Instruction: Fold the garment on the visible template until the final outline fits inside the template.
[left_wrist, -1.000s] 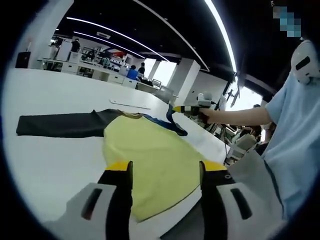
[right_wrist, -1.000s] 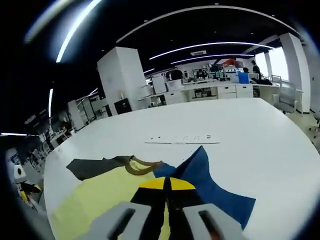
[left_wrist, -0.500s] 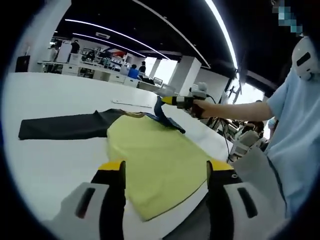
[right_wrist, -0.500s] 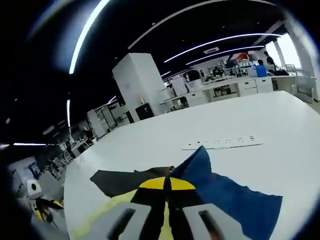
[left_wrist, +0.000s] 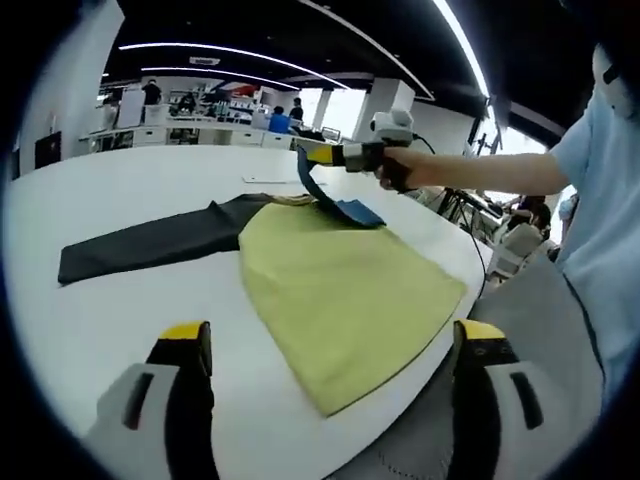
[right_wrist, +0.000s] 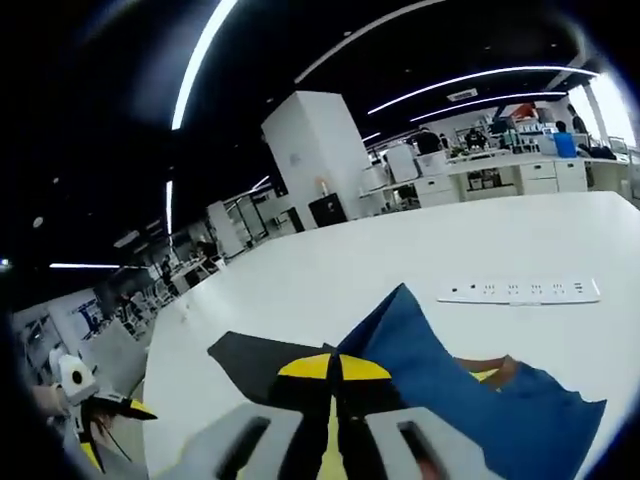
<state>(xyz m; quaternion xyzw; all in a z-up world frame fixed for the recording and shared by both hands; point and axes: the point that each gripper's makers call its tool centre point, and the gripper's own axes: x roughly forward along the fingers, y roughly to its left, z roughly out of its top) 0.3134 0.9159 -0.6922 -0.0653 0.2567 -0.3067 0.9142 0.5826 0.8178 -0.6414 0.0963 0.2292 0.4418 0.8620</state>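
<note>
A garment lies on the white table (left_wrist: 120, 200): yellow body (left_wrist: 340, 285), a dark sleeve (left_wrist: 150, 243) stretched out flat to the left, and a blue sleeve (left_wrist: 345, 205) at the far side. My right gripper (left_wrist: 318, 155) is shut on the blue sleeve's end and holds it raised above the collar. In the right gripper view the blue sleeve (right_wrist: 430, 350) drapes from the shut gripper (right_wrist: 335, 368), with the dark sleeve (right_wrist: 255, 355) behind. My left gripper (left_wrist: 332, 338) is wide open and holds nothing, just off the yellow hem at the near table edge.
A white power strip (right_wrist: 520, 291) lies on the table beyond the garment. A person's arm (left_wrist: 470, 172) and light blue shirt (left_wrist: 600, 230) fill the right side. My left gripper (right_wrist: 110, 408) shows at the lower left of the right gripper view. Desks and people stand far behind.
The right gripper has lifted the blue sleeve higher and carried it toward the collar. The left gripper's jaws have spread wider and the view has drawn back.
</note>
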